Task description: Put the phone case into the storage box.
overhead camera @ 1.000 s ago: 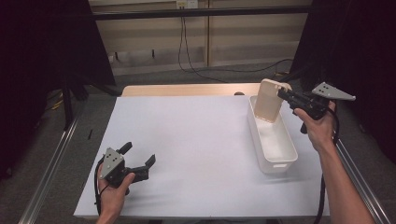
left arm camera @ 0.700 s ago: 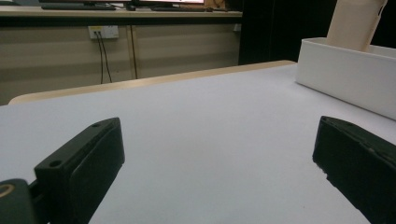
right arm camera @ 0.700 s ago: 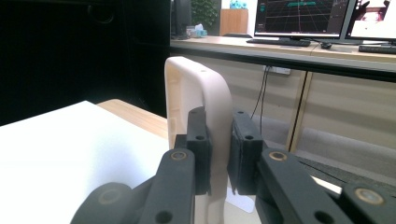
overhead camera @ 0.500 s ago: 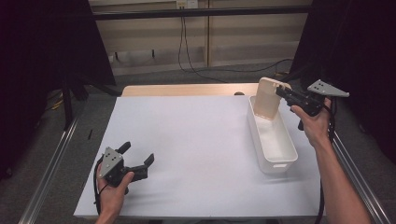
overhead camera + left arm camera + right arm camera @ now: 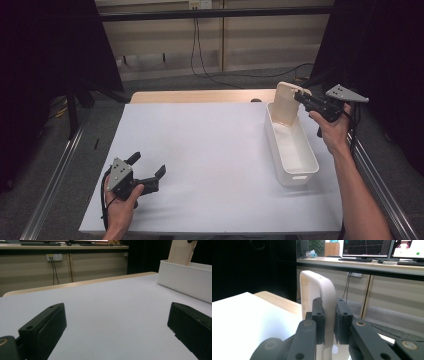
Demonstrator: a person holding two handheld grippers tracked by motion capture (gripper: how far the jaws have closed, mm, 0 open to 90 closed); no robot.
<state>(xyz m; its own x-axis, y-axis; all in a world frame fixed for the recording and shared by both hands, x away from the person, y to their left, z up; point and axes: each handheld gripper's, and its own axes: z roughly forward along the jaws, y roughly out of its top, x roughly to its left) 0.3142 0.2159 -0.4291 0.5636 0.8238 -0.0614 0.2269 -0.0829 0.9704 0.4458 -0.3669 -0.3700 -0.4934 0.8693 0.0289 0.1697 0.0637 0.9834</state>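
Observation:
A cream plastic lid stands upright over the far end of a long white bin, its lower edge inside the bin. My right gripper is shut on the lid's right edge, coming in from the right. In the right gripper view the pads pinch the thin lid between them. My left gripper rests open on the white table cover at the near left, nothing between its jaws. From the left gripper view, the bin and the lid show at far right.
A white sheet covers the table, with a wooden edge at the far side. Metal rails run along both sides. Dark curtains stand left and right, and a cable hangs on the back wall.
My right hand has shifted slightly left and down with the lid, closer over the bin's far end. The left gripper has stayed in place.

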